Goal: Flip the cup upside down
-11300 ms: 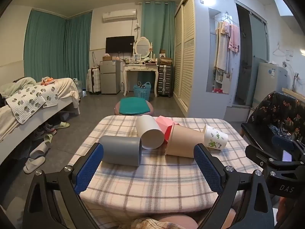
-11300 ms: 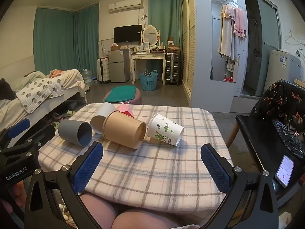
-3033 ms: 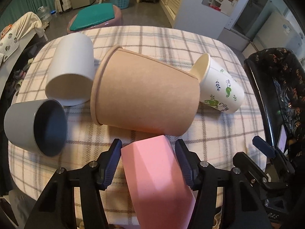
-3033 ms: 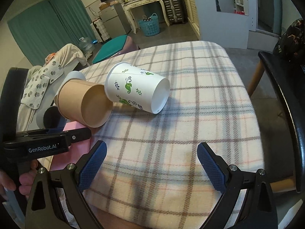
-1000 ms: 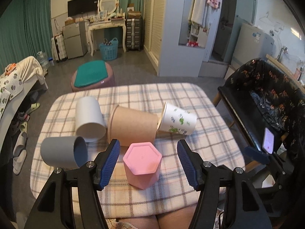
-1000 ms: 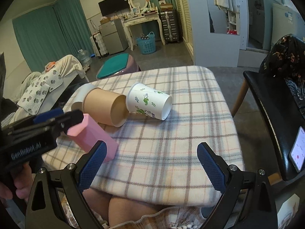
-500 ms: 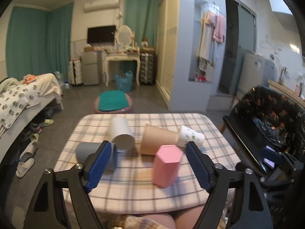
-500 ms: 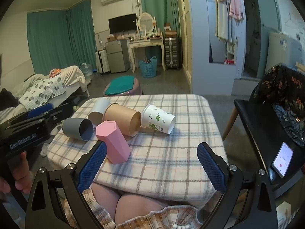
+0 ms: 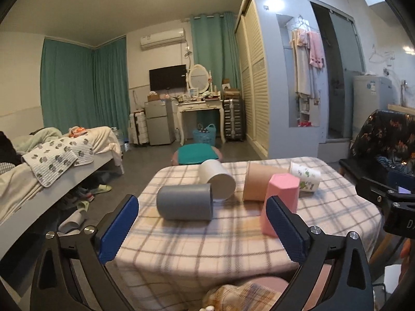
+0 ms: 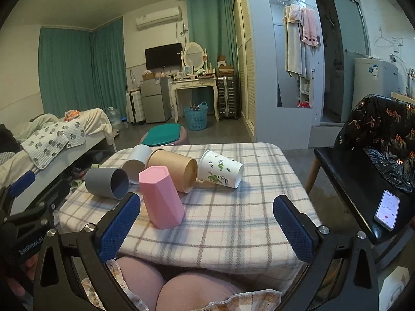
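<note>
Checked cloth covers the small table (image 10: 233, 223) that carries all five cups, with a bedroom behind it.

Nearest the cameras, the left gripper (image 9: 202, 229) and the right gripper (image 10: 206, 224) both hang short of the table's near edge with jaws spread wide and nothing between the ribbed blue pads (image 10: 120, 224).

Next in order stands the pink cup (image 10: 160, 197). It is a smooth, matte, hexagonal tumbler, resting mouth-down on the cloth with its closed base facing up. It leans slightly in the fisheye views. This cup appears to be finished.

Four cups remain on their sides:
- The grey cup (image 10: 106, 182) is a straight cylinder to the left of the pink cup, mouth toward the right camera.
- The brown paper cup (image 10: 172, 171) is the largest, tapered, with a rolled rim, just behind the pink cup.
- The white cup (image 9: 216, 178) is plain and smooth, between the grey and brown cups.
- The printed paper cup (image 10: 220, 172) carries green leaf marks and lies farthest right, touching the brown cup.

Judged from this layout, one flip is done and four are left.
</note>
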`<act>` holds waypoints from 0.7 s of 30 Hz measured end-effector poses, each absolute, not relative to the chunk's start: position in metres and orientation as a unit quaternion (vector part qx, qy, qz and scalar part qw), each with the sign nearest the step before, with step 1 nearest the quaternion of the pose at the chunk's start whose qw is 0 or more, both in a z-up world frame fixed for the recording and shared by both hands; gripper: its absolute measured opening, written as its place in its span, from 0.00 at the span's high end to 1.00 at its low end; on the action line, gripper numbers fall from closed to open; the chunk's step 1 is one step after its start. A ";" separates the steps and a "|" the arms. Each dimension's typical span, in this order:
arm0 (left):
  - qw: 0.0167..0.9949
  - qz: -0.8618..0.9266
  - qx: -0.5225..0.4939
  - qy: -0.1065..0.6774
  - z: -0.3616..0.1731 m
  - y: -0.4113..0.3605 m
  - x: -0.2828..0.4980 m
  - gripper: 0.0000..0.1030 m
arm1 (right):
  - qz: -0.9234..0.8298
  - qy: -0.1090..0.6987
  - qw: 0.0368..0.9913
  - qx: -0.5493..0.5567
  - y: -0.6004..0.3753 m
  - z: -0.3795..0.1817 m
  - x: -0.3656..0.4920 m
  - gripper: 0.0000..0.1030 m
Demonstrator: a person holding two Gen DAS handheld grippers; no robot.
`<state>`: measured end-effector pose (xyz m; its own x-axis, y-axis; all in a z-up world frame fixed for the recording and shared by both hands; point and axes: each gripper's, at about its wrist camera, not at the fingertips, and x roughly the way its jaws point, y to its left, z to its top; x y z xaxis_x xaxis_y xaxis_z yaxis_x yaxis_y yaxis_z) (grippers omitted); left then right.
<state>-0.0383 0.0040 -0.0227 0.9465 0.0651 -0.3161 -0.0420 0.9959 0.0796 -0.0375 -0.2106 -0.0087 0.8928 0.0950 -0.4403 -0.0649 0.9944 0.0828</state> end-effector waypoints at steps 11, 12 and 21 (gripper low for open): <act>0.983 0.006 0.031 0.179 -0.030 -0.003 -0.041 0.01 | 0.036 0.223 0.974 0.025 -0.210 -0.017 -0.039 0.00; 0.983 0.006 0.031 0.179 -0.030 -0.004 -0.041 0.01 | 0.036 0.223 0.974 0.025 -0.211 -0.018 -0.038 0.00; 0.983 0.000 0.015 0.184 -0.030 0.001 -0.039 0.01 | 0.038 0.226 0.973 0.022 -0.210 -0.019 -0.039 0.00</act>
